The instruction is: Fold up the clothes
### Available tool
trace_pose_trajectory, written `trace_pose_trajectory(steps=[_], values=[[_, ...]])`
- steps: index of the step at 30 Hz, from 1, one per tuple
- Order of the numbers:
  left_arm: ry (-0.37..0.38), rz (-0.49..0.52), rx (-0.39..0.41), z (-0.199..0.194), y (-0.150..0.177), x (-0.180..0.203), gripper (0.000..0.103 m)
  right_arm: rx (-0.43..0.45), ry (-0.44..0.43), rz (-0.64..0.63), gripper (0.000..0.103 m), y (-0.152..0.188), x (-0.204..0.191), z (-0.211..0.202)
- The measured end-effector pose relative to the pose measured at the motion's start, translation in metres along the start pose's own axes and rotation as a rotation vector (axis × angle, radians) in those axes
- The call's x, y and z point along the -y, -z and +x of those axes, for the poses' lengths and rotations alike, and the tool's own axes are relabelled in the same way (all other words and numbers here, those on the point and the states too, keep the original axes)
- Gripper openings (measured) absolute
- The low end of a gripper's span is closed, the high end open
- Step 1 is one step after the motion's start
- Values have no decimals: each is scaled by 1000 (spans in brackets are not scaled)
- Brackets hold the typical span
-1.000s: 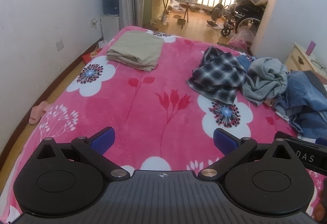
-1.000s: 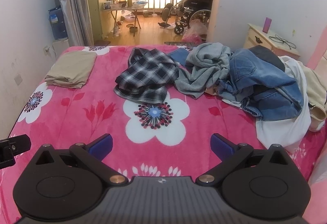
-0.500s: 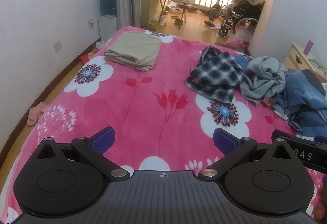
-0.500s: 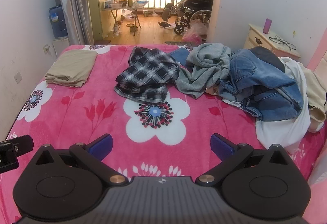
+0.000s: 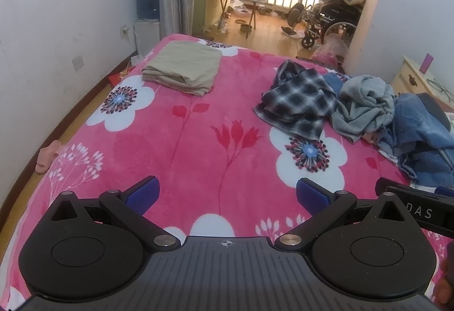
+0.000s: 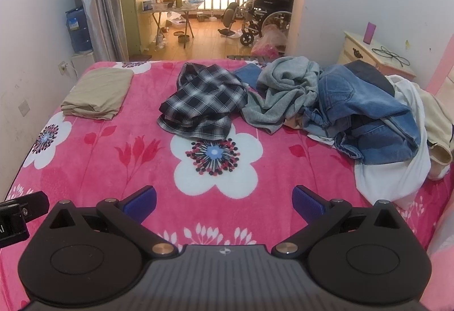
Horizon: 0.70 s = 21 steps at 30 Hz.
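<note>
Left tool (image 5: 226, 193) nearer bed; "DAS" label (image 5: 419, 211).

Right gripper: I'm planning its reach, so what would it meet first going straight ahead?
The right gripper, open and empty, points across bare pink blanket. Straight on, the first garment looks like the plaid shirt; depth is uncertain, and a downward tilt would meet the blanket first.
</note>
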<state>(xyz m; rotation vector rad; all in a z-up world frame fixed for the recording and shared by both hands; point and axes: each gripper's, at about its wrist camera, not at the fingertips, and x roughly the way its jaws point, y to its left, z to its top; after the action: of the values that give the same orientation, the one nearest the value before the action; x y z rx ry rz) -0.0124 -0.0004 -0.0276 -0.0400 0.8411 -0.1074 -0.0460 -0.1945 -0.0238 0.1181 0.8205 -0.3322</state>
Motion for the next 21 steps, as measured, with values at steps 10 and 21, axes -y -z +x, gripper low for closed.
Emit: trace_pose_trajectory(steps=[10, 21], values=[[-7, 14, -18, 7, -1, 3, 103, -18, -3, 10, 103, -1, 1, 9], [-12, 27, -38, 22, -11, 11, 103, -44, 2, 20, 103, -12, 6, 25]])
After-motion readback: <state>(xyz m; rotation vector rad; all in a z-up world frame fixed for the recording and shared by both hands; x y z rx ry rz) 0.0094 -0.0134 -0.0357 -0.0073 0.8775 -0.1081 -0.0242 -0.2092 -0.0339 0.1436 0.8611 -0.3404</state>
